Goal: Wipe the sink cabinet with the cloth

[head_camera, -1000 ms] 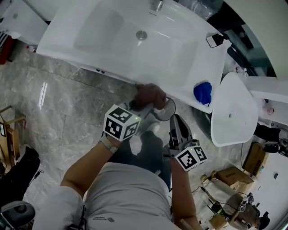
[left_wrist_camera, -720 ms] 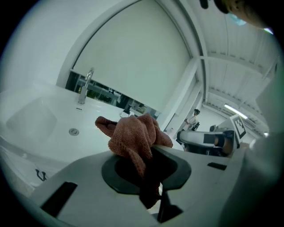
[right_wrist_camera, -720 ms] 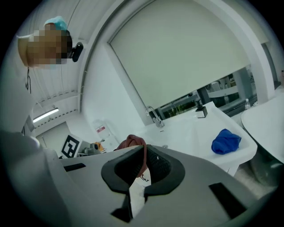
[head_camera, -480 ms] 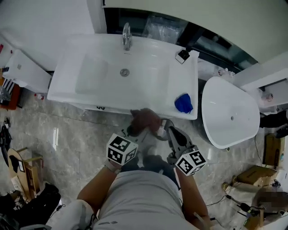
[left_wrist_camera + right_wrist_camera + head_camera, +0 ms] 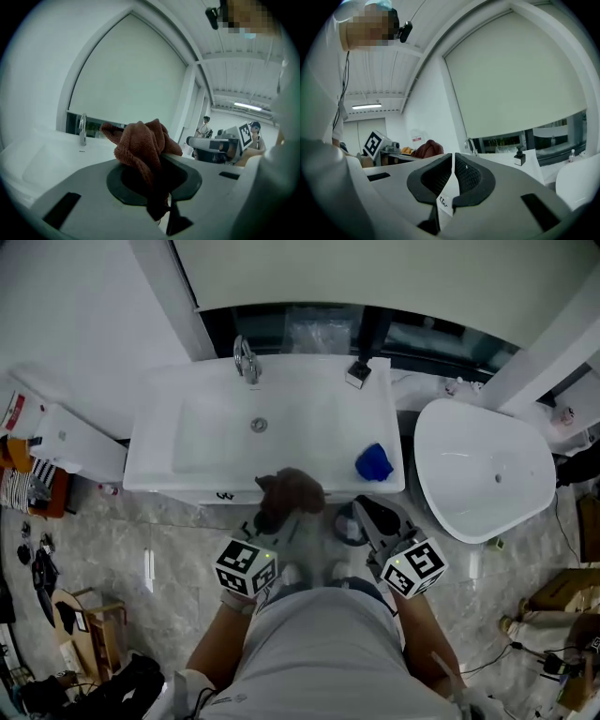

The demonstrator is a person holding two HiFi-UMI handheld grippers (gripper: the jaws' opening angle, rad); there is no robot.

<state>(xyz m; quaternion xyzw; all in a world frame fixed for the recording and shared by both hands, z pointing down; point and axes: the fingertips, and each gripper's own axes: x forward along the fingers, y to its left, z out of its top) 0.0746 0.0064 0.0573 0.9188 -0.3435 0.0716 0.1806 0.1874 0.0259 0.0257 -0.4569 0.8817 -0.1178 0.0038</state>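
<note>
The white sink cabinet (image 5: 309, 482) fills the middle of the head view, its basin (image 5: 234, 432) at the centre. A crumpled brown cloth (image 5: 289, 491) rests against the cabinet's front edge, and my left gripper (image 5: 275, 514) is shut on it. In the left gripper view the cloth (image 5: 140, 143) bulges up out of the shut left gripper (image 5: 159, 165). My right gripper (image 5: 364, 510) hangs just right of the cloth, below the front edge. Its jaws stand together with nothing held, as the right gripper view shows (image 5: 453, 169). The cloth (image 5: 427, 149) also shows there at the left.
A blue object (image 5: 373, 462) lies on the countertop's right end. The faucet (image 5: 246, 359) and a small dispenser (image 5: 356, 373) stand at the back. A white oval tub (image 5: 483, 470) sits to the right. Marble floor (image 5: 141, 549) lies below, with clutter at the left (image 5: 28, 474).
The head view has swung to face the sink squarely and from farther back. The cloth stays in my left gripper at the front edge; the right gripper remains beside it.
</note>
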